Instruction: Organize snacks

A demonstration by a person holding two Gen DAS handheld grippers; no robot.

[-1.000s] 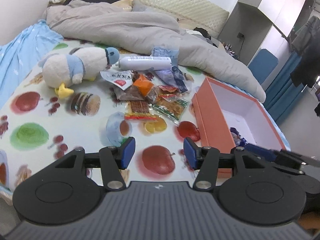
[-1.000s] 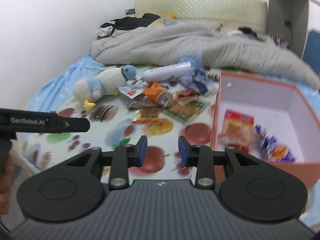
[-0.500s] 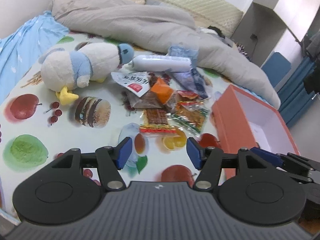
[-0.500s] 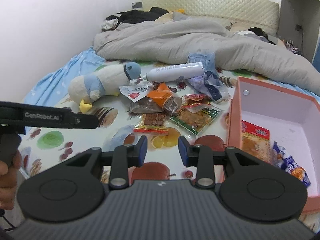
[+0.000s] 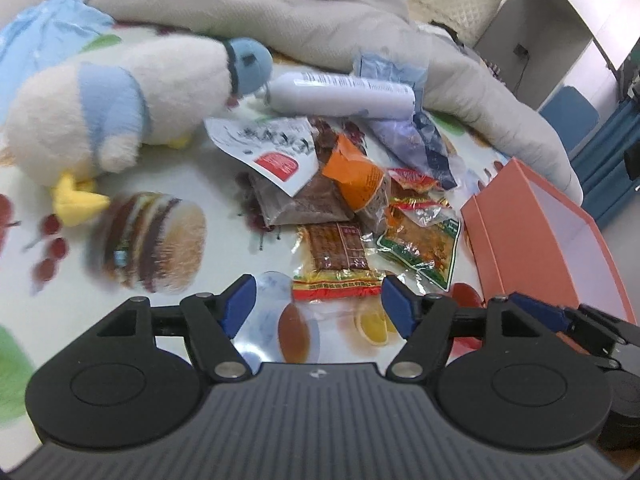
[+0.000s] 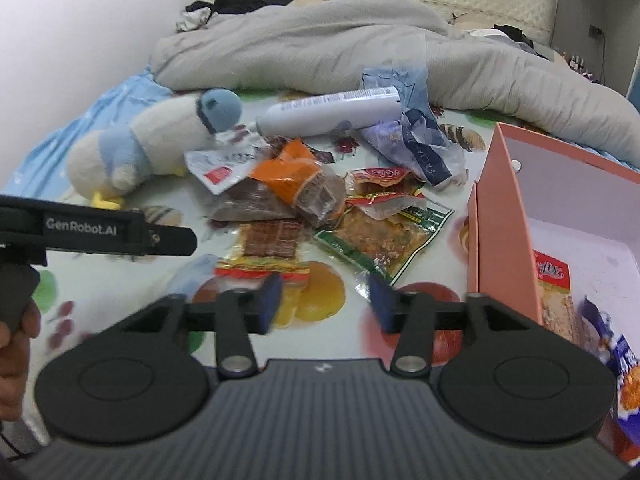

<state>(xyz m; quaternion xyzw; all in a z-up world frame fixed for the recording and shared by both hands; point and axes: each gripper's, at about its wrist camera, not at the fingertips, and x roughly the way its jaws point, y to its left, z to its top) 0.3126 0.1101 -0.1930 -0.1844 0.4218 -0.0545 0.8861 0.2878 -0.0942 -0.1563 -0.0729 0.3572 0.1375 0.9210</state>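
A pile of snack packets lies on the fruit-print bedsheet: a brown bar packet (image 5: 336,256) with a red and yellow end, a green packet (image 5: 420,244), an orange packet (image 5: 356,176) and a white sachet (image 5: 272,148). My left gripper (image 5: 318,306) hovers just in front of the brown bar packet (image 6: 272,248), its jaws opening with nothing between them. My right gripper (image 6: 325,304) hangs near the green packet (image 6: 384,240), its jaws also opening and empty. The orange box (image 6: 504,220) on the right holds a red packet (image 6: 554,280) and a purple packet (image 6: 624,360).
A plush duck (image 5: 112,108) lies left of the pile and a white bottle (image 5: 340,94) behind it, beside a crumpled blue bag (image 6: 416,136). A grey duvet (image 6: 320,40) covers the far side of the bed. A hand (image 6: 16,344) shows at the left edge.
Both grippers have moved forward and down towards the snack pile, which now looks larger. Both pairs of jaws stand wider apart than before.
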